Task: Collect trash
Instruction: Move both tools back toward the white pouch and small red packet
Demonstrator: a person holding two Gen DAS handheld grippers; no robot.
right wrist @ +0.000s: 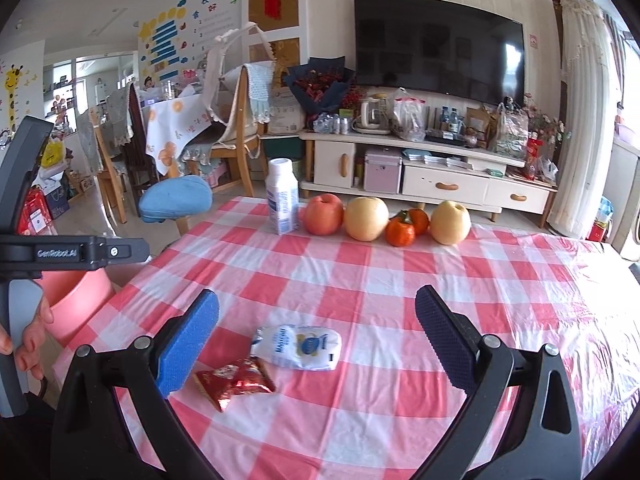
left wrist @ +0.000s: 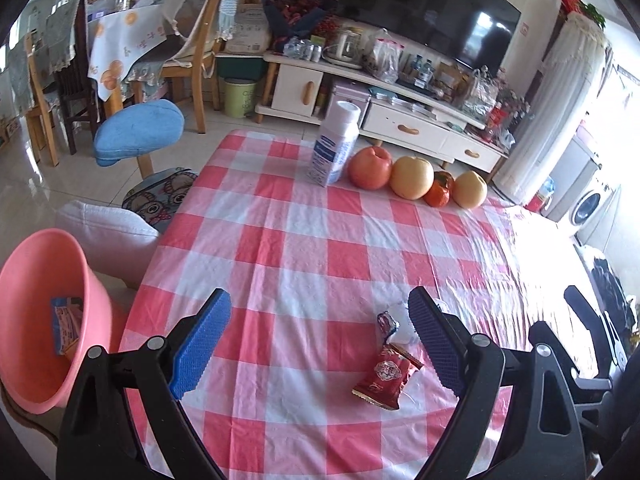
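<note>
Here both grippers hang over the checked cloth (right wrist: 400, 276) with fingers spread wide and nothing between them; the left gripper (left wrist: 320, 344) has the red wrapper (left wrist: 386, 376) just inside its right finger, lying flat; the right gripper (right wrist: 318, 340) has that wrapper (right wrist: 236, 380) by its left finger and the white packet (right wrist: 298, 346) just beyond, the two touching; left of the left gripper, off the table edge, sits the pink bin (left wrist: 44, 320) with a packet (left wrist: 66, 324) in it; far ahead stand a bottle (right wrist: 282, 196) and a row of fruit (right wrist: 366, 218).
</note>
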